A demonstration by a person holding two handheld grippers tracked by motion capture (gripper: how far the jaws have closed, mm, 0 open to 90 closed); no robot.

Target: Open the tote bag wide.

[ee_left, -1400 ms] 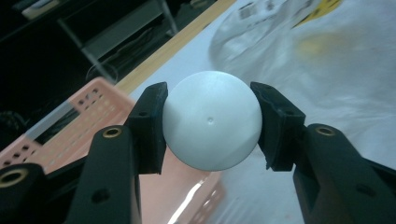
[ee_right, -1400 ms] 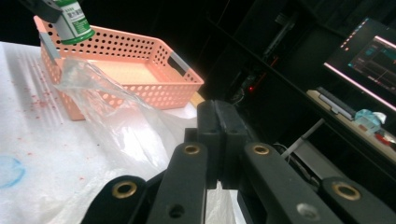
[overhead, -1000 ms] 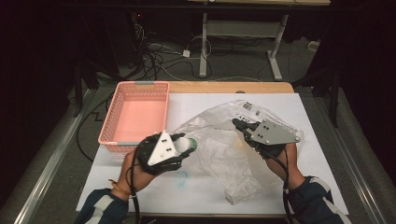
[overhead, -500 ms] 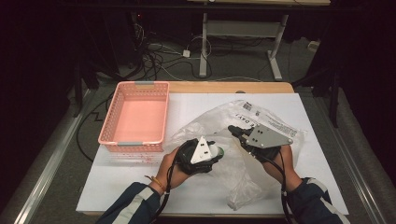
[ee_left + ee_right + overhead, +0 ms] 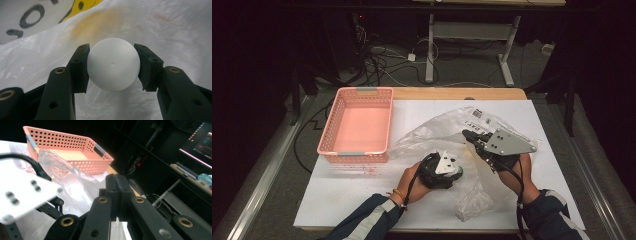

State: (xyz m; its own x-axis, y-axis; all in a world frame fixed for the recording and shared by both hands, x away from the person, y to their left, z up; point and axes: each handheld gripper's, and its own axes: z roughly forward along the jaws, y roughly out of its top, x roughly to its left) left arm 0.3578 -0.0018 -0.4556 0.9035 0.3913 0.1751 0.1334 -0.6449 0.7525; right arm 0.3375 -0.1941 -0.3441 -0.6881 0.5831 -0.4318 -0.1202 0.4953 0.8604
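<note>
My left gripper (image 5: 112,48) is shut on a white ball (image 5: 113,65), its pads pressing on both sides. White crinkled film of a clear plastic bag (image 5: 162,25) lies all around the ball. In the high view the left gripper (image 5: 458,172) points right into the bag (image 5: 432,132) on the white board. My right gripper (image 5: 467,134) is at the bag's upper edge, near its printed label. Its jaws (image 5: 117,176) are pressed together on the bag's thin film (image 5: 75,185), holding that edge up.
A pink perforated basket (image 5: 354,152) stands at the board's left rear and looks bare inside; its rim (image 5: 75,145) also appears in the right gripper view. The wooden table edge (image 5: 452,94) runs behind the board. Cables and a desk frame lie on the dark floor beyond.
My left gripper has moved right and down, from beside the basket to the bag's mouth, keeping its hold. The right gripper has stayed in place at the bag's edge.
</note>
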